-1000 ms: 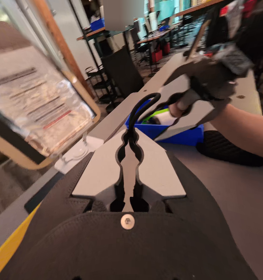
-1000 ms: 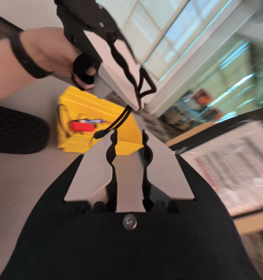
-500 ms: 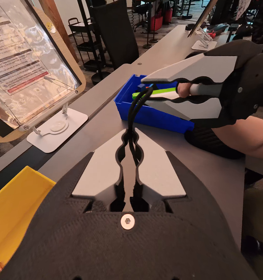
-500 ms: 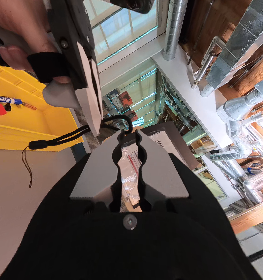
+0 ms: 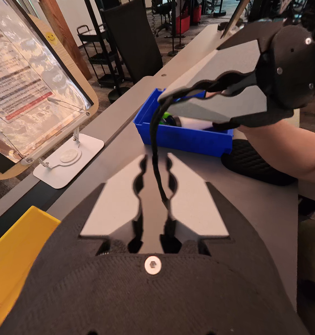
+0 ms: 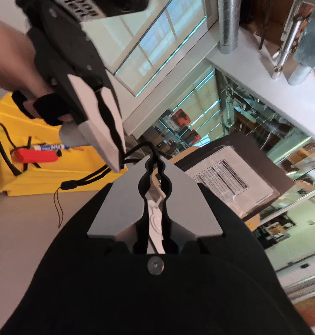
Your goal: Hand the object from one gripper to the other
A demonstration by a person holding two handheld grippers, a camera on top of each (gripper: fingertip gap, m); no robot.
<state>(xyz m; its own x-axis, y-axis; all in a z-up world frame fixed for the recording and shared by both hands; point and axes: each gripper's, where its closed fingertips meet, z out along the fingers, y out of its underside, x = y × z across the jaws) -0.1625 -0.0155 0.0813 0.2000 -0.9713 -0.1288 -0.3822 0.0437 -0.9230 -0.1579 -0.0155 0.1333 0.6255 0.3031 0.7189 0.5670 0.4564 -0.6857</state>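
A black wrist-strap cord (image 5: 154, 137) hangs between the two grippers above the grey table (image 5: 116, 163). My right gripper (image 6: 154, 157) is shut on the cord's loop; in the left wrist view it (image 5: 162, 98) comes in from the upper right. My left gripper (image 5: 156, 155) is open, with the cord running loosely between its fingers and resting against the right finger's inner edge. In the right wrist view the left gripper (image 6: 116, 166) is at the upper left, and the cord's slider end (image 6: 68, 184) with a thin string dangles below it.
A blue bin (image 5: 180, 137) with items stands behind the cord. A yellow bin (image 6: 44, 177) holds a red object (image 6: 35, 157) and a marker. A clear sign holder on a white base (image 5: 68, 159) stands at the table's left edge. A black pad (image 5: 249, 163) lies under the person's arm. There is about 5 centimeters between the tips of the two grippers.
My left gripper has opened and let go of the cord. My right gripper has closed on the cord's loop.
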